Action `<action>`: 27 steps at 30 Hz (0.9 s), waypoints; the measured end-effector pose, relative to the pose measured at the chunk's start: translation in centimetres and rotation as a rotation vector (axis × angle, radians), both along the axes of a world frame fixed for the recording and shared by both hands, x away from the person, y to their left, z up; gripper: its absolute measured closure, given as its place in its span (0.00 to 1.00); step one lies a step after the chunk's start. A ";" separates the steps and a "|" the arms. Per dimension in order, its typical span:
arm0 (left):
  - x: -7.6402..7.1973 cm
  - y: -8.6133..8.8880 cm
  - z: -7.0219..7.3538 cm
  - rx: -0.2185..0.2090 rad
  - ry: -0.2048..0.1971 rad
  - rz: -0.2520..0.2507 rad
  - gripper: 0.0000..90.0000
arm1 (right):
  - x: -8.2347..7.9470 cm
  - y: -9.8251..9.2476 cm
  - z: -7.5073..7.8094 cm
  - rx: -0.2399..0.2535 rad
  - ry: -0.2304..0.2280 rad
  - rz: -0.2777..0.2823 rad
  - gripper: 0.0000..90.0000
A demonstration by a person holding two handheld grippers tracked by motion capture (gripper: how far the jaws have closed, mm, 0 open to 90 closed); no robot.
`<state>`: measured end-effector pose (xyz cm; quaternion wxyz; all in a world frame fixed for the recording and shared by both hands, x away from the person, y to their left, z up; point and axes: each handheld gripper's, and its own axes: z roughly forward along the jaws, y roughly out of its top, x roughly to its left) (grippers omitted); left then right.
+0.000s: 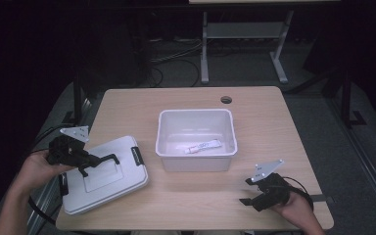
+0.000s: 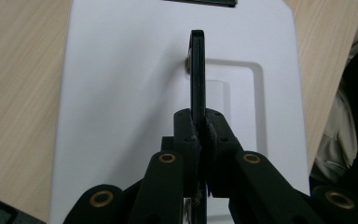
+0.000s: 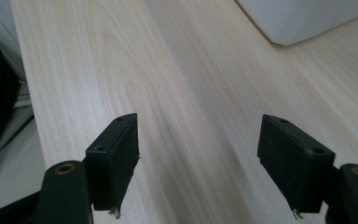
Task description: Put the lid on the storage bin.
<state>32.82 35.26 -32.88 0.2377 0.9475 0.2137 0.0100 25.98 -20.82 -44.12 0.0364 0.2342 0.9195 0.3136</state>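
White lid (image 1: 103,175), lower left of frame: black handle (image 2: 197,70) clamped in left gripper (image 1: 85,164). Right gripper (image 3: 198,154), lower right: jaws wide, nothing between. White tub (image 1: 196,155), centre.

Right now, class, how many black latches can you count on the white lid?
2: one latch on the lid's right end, facing the bin; another latch at its left end, partly hidden beneath the person's forearm.

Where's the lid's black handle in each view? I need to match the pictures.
High view: lower left, handle raised off the white lid, in the left gripper.
Left gripper view: centre, edge-on, clamped.
Right gripper view: handle absent.
Shared landmark: the wooden table.
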 end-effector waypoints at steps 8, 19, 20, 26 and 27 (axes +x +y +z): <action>0.2 -0.3 2.5 0.002 -0.018 -0.027 0.94 | 0.0 -0.1 -0.1 0.000 0.002 -0.010 0.30; 0.5 -0.7 5.5 -0.008 -0.029 -0.072 0.94 | 0.1 -0.1 -0.4 -0.007 0.010 -0.022 0.28; 0.5 -0.7 5.8 -0.009 -0.033 -0.076 0.94 | 0.2 0.0 -0.3 -0.004 0.011 -0.023 0.28; 0.8 -0.9 7.1 -0.012 -0.040 -0.089 0.94 | 0.3 0.1 -0.2 -0.002 0.008 -0.019 0.28; 0.8 -1.0 7.2 -0.013 -0.039 -0.091 0.94 | 0.3 0.1 -0.3 -0.002 0.006 -0.017 0.28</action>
